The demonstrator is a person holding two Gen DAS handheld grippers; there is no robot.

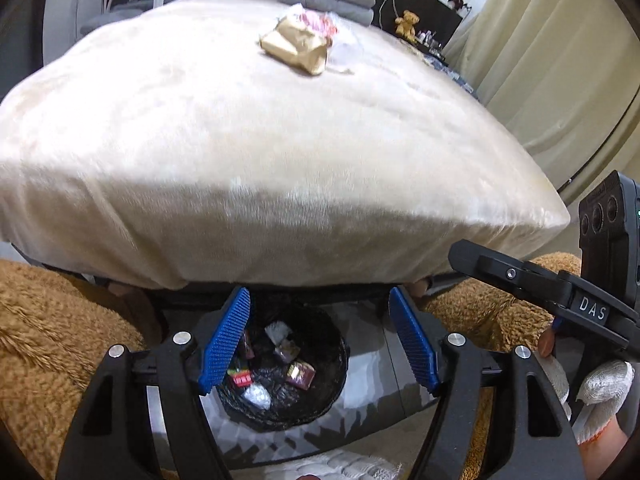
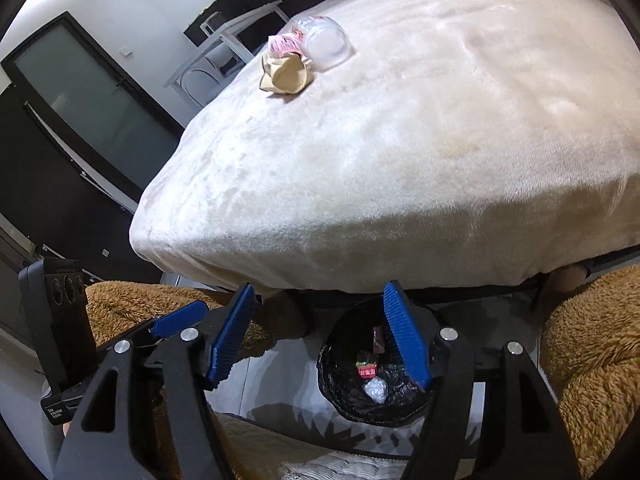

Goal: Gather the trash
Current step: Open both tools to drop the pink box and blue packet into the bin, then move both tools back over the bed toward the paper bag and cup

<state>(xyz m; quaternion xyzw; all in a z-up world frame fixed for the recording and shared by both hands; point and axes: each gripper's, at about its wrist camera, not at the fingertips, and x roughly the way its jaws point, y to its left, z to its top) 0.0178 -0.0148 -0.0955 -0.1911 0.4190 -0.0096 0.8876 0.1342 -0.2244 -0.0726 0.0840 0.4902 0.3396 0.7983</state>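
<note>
Bright, even indoor light, soft shadow under the bed (image 1: 280, 160), strong fisheye bending, dark vignetted corners.

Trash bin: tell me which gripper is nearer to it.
Left, but only narrowly. The left gripper hovers with the trash bin centred between its open jaws. The right gripper hovers alongside, with the bin off-centre under one finger.

The mouth of the black-lined bin (image 1: 280, 368) lies open from above, with bare floor (image 2: 272, 376) around it. The bed edge (image 1: 280, 248) overhangs just behind it, blocking approach from that side. Brown shaggy rugs (image 1: 52, 340) flank the gap. Across the bed top, the way to the crumpled paper bag (image 2: 286, 74) and clear plastic cup (image 2: 326, 42) is unobstructed.
</note>
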